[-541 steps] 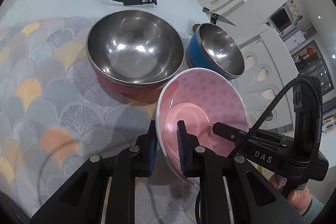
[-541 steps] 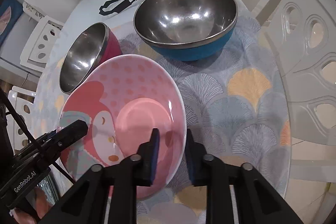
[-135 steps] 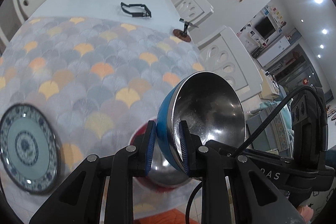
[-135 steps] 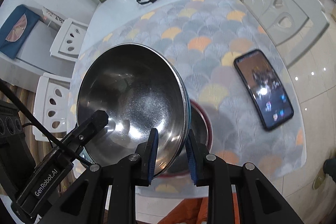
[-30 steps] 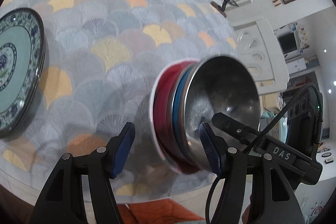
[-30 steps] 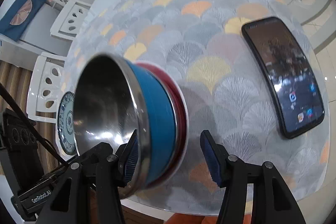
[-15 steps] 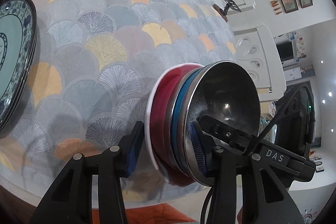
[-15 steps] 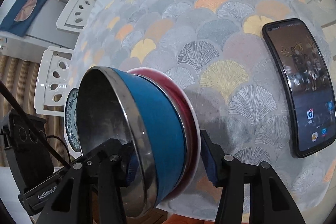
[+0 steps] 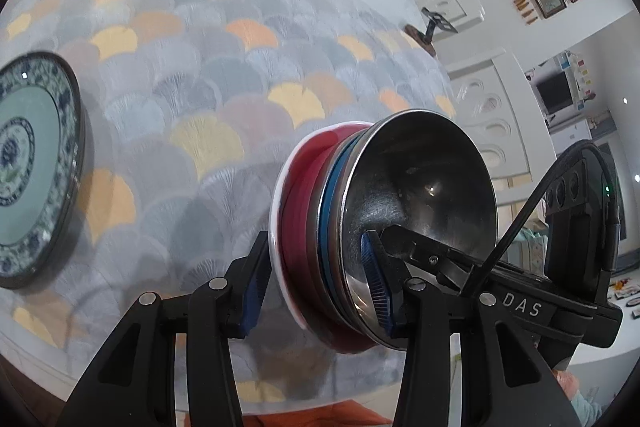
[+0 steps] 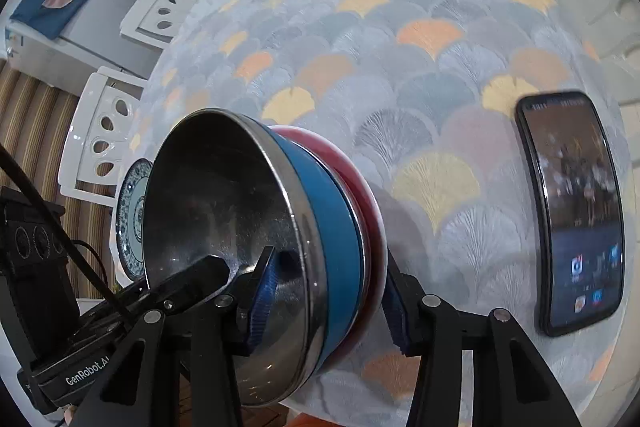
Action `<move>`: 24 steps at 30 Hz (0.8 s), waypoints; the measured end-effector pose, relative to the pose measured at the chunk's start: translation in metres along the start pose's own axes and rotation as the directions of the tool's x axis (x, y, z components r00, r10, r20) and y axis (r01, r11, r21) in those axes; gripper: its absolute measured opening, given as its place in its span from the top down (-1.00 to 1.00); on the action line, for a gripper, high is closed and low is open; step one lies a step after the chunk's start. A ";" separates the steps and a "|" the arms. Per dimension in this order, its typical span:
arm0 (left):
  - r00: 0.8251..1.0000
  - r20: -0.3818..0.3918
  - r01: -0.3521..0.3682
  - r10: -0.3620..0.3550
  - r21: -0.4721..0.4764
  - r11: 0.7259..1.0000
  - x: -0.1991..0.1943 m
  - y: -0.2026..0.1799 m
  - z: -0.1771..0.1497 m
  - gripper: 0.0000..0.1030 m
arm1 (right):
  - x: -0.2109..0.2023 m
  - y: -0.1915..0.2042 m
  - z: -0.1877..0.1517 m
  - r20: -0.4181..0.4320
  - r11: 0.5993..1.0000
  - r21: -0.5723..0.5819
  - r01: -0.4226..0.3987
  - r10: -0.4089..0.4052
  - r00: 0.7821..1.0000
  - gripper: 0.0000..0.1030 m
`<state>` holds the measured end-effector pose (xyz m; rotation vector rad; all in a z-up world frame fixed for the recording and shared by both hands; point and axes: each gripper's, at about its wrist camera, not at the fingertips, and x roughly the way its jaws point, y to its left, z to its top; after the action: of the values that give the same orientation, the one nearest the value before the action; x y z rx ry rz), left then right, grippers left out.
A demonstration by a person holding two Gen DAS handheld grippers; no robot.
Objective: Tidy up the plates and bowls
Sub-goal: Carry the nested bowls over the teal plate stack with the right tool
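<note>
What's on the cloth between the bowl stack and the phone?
Nothing: between the bowl stack and the phone the tablecloth lies bare, as the right wrist view shows.

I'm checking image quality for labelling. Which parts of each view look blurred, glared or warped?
Left wrist view: the tablecloth is smeared by motion blur, the plate softer at the edge, a small glare spot inside the steel bowl. Right wrist view: the phone screen is blurred and reflective, and the fisheye bends the table's rim strongly.
</note>
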<state>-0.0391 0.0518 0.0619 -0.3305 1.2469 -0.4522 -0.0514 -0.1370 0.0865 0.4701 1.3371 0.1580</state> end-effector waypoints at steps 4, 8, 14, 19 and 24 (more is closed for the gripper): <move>0.999 0.053 -0.009 0.009 0.006 1.000 -0.014 -0.001 0.011 0.21 | -0.009 0.010 0.011 0.030 0.999 -0.038 -0.014 0.015 0.999 0.09; 0.993 0.116 -0.014 0.015 -0.009 1.000 -0.037 0.003 0.024 0.21 | -0.021 0.032 0.025 0.066 0.997 -0.075 -0.032 0.037 0.997 0.09; 0.979 0.200 -0.013 0.029 -0.081 0.997 -0.090 0.030 0.040 0.21 | -0.036 0.096 0.042 0.106 0.988 -0.149 -0.045 0.061 0.993 0.09; 0.970 0.240 -0.019 0.047 -0.116 0.993 -0.140 0.077 0.052 0.21 | -0.033 0.156 0.047 0.118 0.979 -0.193 -0.061 0.085 0.989 0.09; 0.971 0.219 -0.075 0.100 -0.121 0.990 -0.167 0.123 0.054 0.21 | -0.003 0.218 0.040 0.100 0.975 -0.205 -0.091 0.113 0.988 0.09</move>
<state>-0.0103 0.2419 0.1573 -0.4085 1.0631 -0.2617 0.0198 0.0477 0.1857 0.3719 1.1740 0.3437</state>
